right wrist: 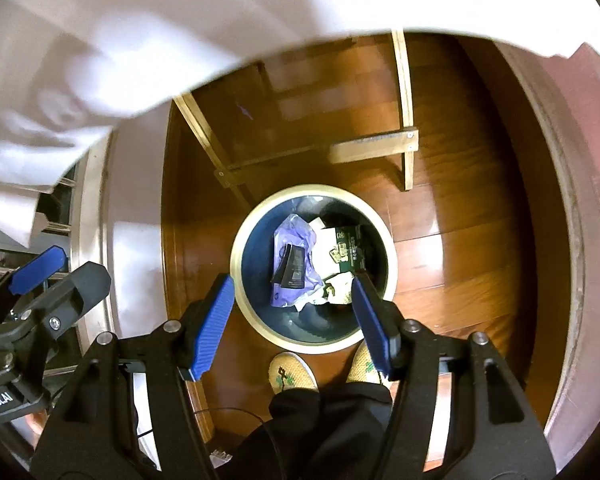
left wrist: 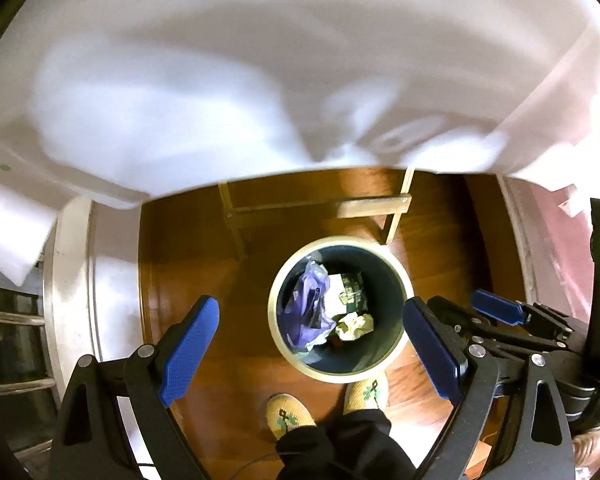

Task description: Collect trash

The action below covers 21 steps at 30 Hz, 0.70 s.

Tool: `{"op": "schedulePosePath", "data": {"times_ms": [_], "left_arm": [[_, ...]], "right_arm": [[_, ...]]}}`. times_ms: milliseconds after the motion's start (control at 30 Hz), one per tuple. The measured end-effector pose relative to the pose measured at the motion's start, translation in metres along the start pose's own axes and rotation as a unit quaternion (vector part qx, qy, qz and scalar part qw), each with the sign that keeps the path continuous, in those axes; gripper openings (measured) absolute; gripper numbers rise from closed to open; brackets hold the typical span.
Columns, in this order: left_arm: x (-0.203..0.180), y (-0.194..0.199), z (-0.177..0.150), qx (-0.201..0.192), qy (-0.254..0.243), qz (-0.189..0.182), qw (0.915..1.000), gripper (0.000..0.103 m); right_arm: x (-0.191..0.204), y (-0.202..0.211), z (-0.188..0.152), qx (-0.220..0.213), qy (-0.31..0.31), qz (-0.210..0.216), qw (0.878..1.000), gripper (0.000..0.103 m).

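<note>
Trash sat inside the round bin (left wrist: 340,308) w/ cream rim, lower centre of both frames, on the wood floor (left wrist: 204,240): a purple plastic bag (left wrist: 306,308) at left inside, a dark green printed carton (left wrist: 352,292) to its right, a crumpled pale paper wad (left wrist: 354,326) below that. Left gripper (left wrist: 314,352) stood wide, nothing betw. its blue pads (left wrist: 190,350); right gripper (right wrist: 296,320) was also apart, less wide, empty too. Both pointed steeply down above the bin mouth, pads well clear of the rim. The person's patterned slippers (right wrist: 292,372) stood just beside the bin's near edge. A white cloth-covered table edge (left wrist: 220,80) filled the upper part of each frame, wooden frame legs (right wrist: 404,120) under it.

Judged: drop looked done, all visible bits in the bin. To do the step well: keep jaws apart, clear the rim straight up w/o knocking the bin, then check the floor & tabletop for leftovers before reaching again.
</note>
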State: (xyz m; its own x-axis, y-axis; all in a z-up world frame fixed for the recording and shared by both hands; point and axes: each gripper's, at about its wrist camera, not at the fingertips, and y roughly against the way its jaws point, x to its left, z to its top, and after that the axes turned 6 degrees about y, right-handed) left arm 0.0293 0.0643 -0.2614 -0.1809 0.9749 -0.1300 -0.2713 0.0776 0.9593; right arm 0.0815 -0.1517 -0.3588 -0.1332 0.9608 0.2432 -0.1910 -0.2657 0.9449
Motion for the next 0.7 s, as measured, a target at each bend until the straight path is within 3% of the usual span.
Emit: {"op": "schedulePosePath", "data": {"times_ms": [367, 700], "left_arm": [[-0.013, 0.098, 0.031, -0.028, 0.000, -0.004, 0.9996, 0.094], [-0.020, 0.197, 0.065, -0.061, 0.019, -0.001, 0.9979, 0.094]], "right_arm": [[0.018, 0.090, 0.012, -0.043, 0.001, -0.010, 0.999, 0.061], [0.036, 0.202, 0.033, -0.098, 0.014, -0.014, 0.995, 0.062]]}}
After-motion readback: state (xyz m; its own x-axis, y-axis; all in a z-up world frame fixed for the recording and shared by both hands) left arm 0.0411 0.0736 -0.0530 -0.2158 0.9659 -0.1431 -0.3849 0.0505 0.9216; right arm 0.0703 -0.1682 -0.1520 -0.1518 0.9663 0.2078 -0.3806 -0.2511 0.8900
